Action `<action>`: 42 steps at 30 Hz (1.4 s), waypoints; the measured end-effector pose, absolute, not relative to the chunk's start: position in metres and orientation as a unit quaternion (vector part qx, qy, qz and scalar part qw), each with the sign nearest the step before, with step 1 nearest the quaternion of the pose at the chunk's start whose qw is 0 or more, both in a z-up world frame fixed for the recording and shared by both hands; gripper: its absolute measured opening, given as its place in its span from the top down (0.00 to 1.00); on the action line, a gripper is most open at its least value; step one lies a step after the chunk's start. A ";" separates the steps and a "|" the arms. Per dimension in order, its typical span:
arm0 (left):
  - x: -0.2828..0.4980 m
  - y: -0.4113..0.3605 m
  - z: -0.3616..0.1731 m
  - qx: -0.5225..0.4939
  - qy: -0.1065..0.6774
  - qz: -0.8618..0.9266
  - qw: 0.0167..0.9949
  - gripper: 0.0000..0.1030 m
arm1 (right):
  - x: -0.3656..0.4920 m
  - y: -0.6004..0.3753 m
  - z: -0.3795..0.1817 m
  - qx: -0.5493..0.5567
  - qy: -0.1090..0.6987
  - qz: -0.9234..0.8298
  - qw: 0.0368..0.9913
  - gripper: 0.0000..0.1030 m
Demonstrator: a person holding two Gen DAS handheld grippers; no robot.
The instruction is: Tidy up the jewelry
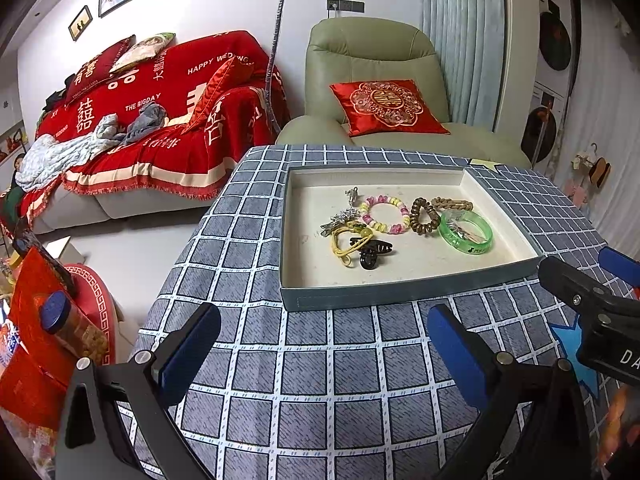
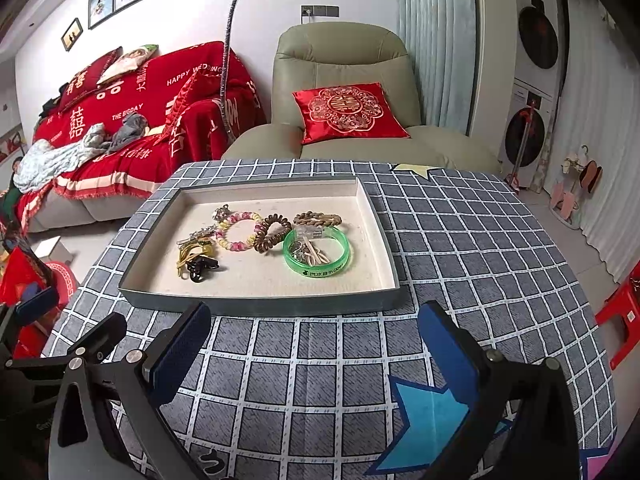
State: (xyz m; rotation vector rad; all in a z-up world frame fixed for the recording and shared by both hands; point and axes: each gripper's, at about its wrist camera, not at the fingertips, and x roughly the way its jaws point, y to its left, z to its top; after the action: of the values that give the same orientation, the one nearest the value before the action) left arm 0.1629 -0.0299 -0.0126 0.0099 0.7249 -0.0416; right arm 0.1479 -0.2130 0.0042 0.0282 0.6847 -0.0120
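Both tongs hang wide apart and empty over the near worktop [image 2: 320,380]: left tongs [image 1: 324,348], right tongs [image 2: 316,348]. Just beyond sits the tray [image 2: 260,304], holding all the jewelry bunched mid-floor. The green bangle [image 2: 318,254] looks stiff, slick and light, so pinch across its rim. The pink bead bracelet [image 2: 238,230] and brown coil tie [image 2: 274,232] probably give, so take one strand. The black clip [image 2: 202,266] touches yellow cord [image 2: 186,258] and could drag it. The checked cloth looks soft and grippy. Behind stand an armchair [image 2: 340,64] and a red-draped sofa [image 2: 132,120].
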 end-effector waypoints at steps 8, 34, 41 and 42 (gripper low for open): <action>0.163 -0.029 -0.016 0.004 0.358 -0.021 0.934 0.00 | 0.147 -0.212 0.005 0.013 0.336 -0.005 0.942 0.00; 0.164 -0.027 -0.021 0.005 0.360 -0.019 0.933 0.00 | 0.147 -0.205 0.006 0.010 0.338 -0.001 0.941 0.00; 0.163 -0.027 -0.021 0.004 0.360 -0.019 0.933 0.00 | 0.146 -0.203 0.007 0.009 0.338 0.001 0.941 0.00; 0.163 -0.027 -0.021 0.004 0.360 -0.019 0.933 0.00 | 0.147 -0.204 0.006 0.009 0.338 0.000 0.941 0.00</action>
State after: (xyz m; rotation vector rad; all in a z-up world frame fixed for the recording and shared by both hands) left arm 0.1632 -0.0268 -0.0206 0.0084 0.7368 -0.0381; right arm 0.1468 -0.2041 0.0065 0.0186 0.6888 0.0000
